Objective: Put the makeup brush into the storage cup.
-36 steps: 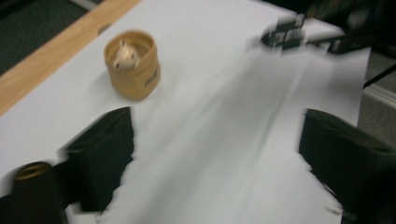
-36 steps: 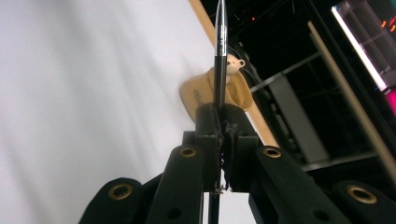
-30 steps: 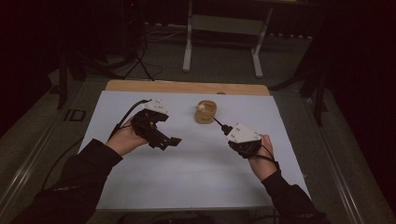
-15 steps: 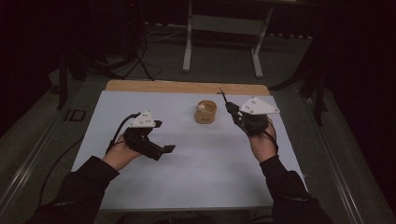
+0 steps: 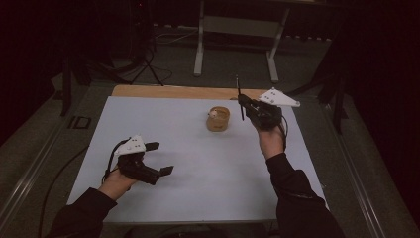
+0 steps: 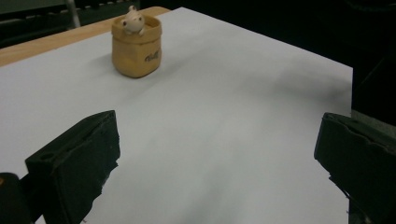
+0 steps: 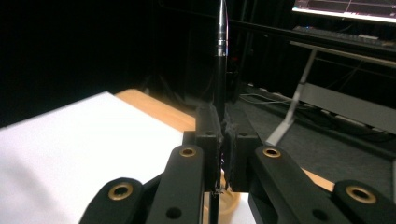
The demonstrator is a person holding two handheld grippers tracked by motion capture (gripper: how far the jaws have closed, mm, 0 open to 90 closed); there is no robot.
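Note:
A small tan pot point(image 5: 218, 119) with a little pale figure point(image 6: 132, 21) in it stands on the white sheet point(image 5: 198, 188), toward the far middle. Just right of the pot, my right gripper point(image 5: 247, 105) is raised and shut on a thin black pen point(image 5: 239, 96) that points upward. In the right gripper view the pen point(image 7: 219, 70) stands upright between the closed jaws of my right gripper point(image 7: 223, 130), with the pot point(image 7: 224, 198) low behind them. My left gripper point(image 5: 159, 158) hovers low at the near left, open and empty. The left gripper point(image 6: 219, 135) faces the pot point(image 6: 137, 46) from afar.
The white sheet lies on a wooden table whose far edge point(image 5: 173, 91) shows. A metal stand point(image 5: 200, 44) and cables lie on the dark floor beyond. A lit monitor point(image 7: 345, 9) glows at the far right. A cable trails from the left gripper.
My left gripper has dropped and come toward the near left of the table. The right gripper has risen and moved farther away, turning the pen upright beside the pot.

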